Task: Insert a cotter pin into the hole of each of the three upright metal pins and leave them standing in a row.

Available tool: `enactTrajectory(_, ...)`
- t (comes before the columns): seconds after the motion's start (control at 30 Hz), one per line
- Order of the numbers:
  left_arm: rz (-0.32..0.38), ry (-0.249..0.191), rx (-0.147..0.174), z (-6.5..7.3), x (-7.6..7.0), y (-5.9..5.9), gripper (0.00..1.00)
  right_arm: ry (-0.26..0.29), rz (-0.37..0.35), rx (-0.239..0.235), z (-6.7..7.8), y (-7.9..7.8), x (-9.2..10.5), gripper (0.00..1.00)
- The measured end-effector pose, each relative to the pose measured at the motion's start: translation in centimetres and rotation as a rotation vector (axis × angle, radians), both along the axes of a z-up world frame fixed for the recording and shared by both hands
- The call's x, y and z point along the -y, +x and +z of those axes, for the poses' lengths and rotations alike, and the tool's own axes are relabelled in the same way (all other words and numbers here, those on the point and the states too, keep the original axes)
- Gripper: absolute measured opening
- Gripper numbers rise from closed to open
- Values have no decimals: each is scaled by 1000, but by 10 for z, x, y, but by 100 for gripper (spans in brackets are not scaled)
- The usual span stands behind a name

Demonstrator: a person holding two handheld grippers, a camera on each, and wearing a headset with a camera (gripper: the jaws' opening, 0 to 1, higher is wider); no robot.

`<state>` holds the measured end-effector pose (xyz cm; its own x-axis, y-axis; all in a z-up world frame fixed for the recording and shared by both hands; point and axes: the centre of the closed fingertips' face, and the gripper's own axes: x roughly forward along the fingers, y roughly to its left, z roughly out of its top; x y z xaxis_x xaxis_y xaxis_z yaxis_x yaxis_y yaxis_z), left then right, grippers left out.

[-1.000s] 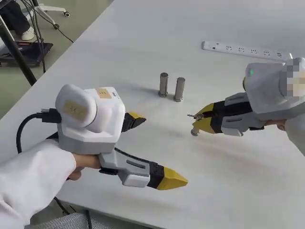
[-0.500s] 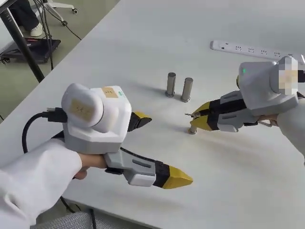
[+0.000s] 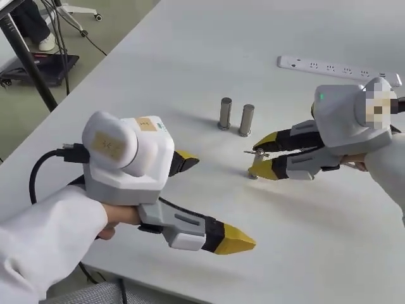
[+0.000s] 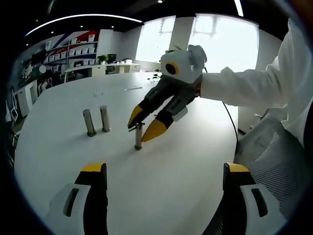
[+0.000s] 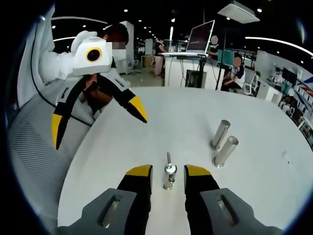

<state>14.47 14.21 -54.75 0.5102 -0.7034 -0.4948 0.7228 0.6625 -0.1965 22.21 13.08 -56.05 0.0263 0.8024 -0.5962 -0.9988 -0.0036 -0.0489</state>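
Straddling the near pin (image 3: pixel 255 166), the right gripper (image 3: pixel 258 158) sits with its jaws parted, one yellow tip on either side of the pin. It's released, gripping nothing. From the right gripper view you can see it clearly: the near pin (image 5: pixel 168 177) stands upright in the gap, daylight on both sides, and the cotter pin (image 5: pixel 168 157) pokes out from its top toward 12 o'clock. In the head view that cotter pin (image 3: pixel 252 152) juts from the pin's head toward 9 o'clock, and it looks threaded through, though the hole itself is too small to make out.

Over at 11 o'clock from the near pin, the two other pins (image 3: pixel 235 117) stand upright, just beside each other, well apart from either gripper. I can't tell whether they carry cotter pins.

Down at 7 o'clock, the left gripper (image 3: pixel 218 202) hovers above the table (image 3: pixel 190 76), jaws spread wide and holding nothing. Its own view looks straight at the action: the right gripper (image 4: pixel 141 129) comes in from 1 o'clock, tips around the near pin (image 4: pixel 138 139).

A power strip (image 3: pixel 335 68) lies at 1 o'clock on the far side.
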Motion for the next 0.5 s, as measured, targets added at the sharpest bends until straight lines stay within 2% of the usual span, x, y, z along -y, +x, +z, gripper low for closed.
enactTrajectory(0.1, -3, -3, 4, 2, 0, 0, 99, 34, -18, -10, 13, -4, 3, 25)
enactTrajectory(0.27, 6, -19, 14, 8, -1, 2, 99, 38, -57, -4, 31, -16, 16, 41)
enactTrajectory(0.33, 11, -33, 15, 10, -1, 3, 99, 62, -73, 2, 39, -22, 20, 47)
enactTrajectory(0.43, 15, -40, 17, 12, -1, 5, 99, 101, -131, -17, 50, -32, 31, 53)
enactTrajectory(0.5, 15, -43, 20, 14, -2, 6, 99, 107, -149, -22, 53, -36, 38, 56)
